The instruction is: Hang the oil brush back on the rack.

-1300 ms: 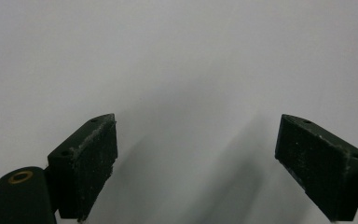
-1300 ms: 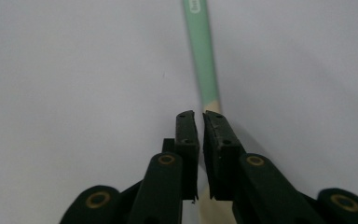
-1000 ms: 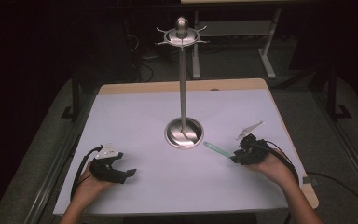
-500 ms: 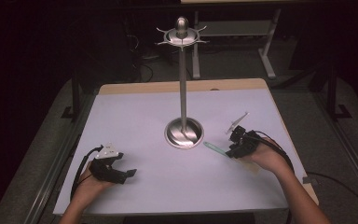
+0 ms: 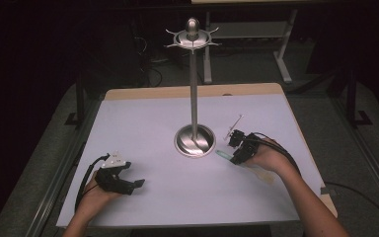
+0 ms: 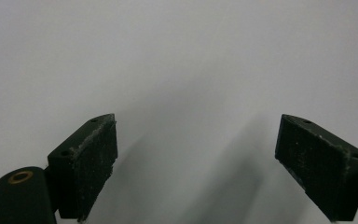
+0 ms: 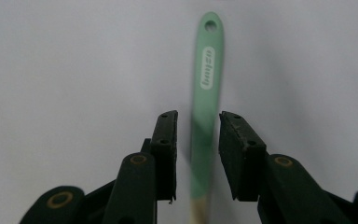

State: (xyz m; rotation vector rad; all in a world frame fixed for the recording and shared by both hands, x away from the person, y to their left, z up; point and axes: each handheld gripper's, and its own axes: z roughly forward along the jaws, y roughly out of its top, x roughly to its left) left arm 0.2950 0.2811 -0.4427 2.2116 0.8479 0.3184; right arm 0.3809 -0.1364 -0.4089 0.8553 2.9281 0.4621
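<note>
High view, hard to make out: I see the spatula (image 5: 249, 165) only as a pale green tip poking out toward the stand (image 5: 194, 140) and a faint wooden length under my right hand (image 5: 269, 158); the middle is covered by the right gripper (image 5: 235, 146).
Right gripper view, cut off: the spatula (image 7: 204, 107) runs up between the jaws and is blurred near them; its wooden end leaves the bottom edge, so I cannot see the head. White lettering on the green handle is too soft for me to read.
Spatula place: flat on the white mat (image 5: 153, 128), just right of the stand's base, its green handle end with the hole pointing toward that base.
Right gripper: jaws narrow, one on each side of the green handle, and they have just been closing. I see a slim gap on both sides, so the pads do not press yet.
Left gripper (image 5: 128, 183): well to the left of the stand and nearer me, resting on the mat in my left hand (image 5: 94, 195).
Left gripper view: jaws wide apart over bare mat (image 6: 177, 70), nothing between them.
Stand top: a ring of short hooks, seen dimly against the dark room.
</note>
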